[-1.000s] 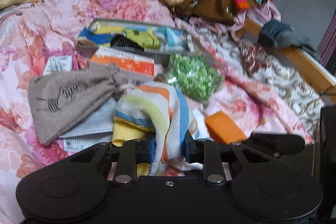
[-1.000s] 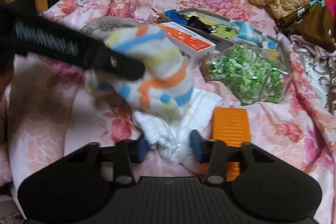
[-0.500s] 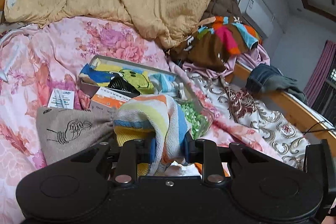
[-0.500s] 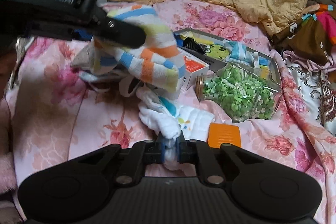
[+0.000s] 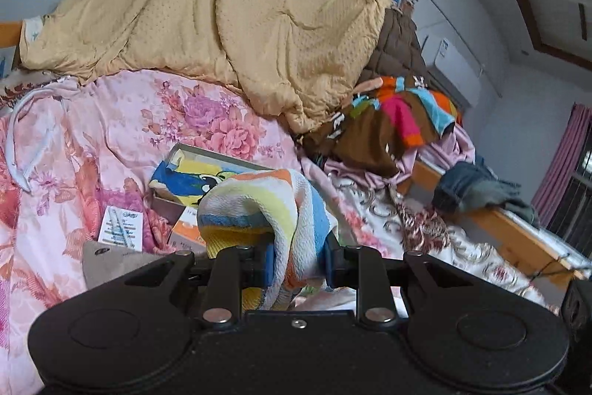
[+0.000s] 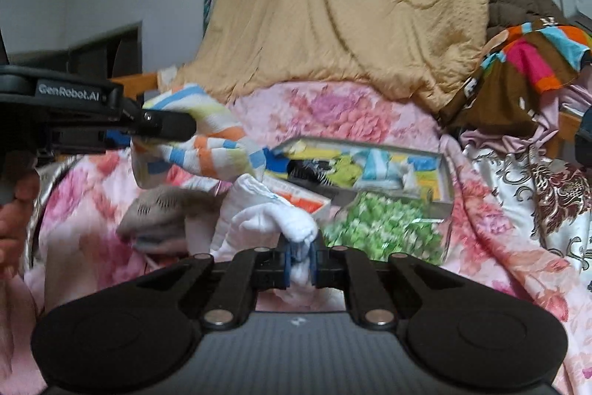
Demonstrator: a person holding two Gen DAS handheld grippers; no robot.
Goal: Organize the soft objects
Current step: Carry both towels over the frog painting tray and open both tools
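While both grippers carry cloth clear of the floral bedspread (image 5: 122, 121), the step in hand reads as lifting two soft items for sorting, and it is best done by keeping both grips firm and the loose ends from snagging the clutter below. Left gripper (image 5: 298, 263): jaws clamped on a bunched fold of the striped towel (image 5: 266, 202), which arches up over the fingers; seen from the right wrist it hangs in the air to the left. Right gripper (image 6: 299, 265): jaws nearly shut, pinching a thin corner of the white cloth (image 6: 266, 213); so small a bite could slip, so a steady carry is advised. Likely destination is a judgement only: the open tin box (image 6: 440, 180) just beyond already holds coloured fabric.

Hard to make out:
- Yellow quilt (image 5: 222, 6) heaped at the back hides the head of the bed.
- Lower ends of both cloths are cut off by the gripper bodies; whether they are joined or tangled cannot be told.
- Grey hat (image 6: 166, 210) is blurred and partly covered.
- Bag of green pieces (image 6: 384, 224) is blurred; contents unidentified.
- Small printed card (image 5: 122, 228) is unreadable
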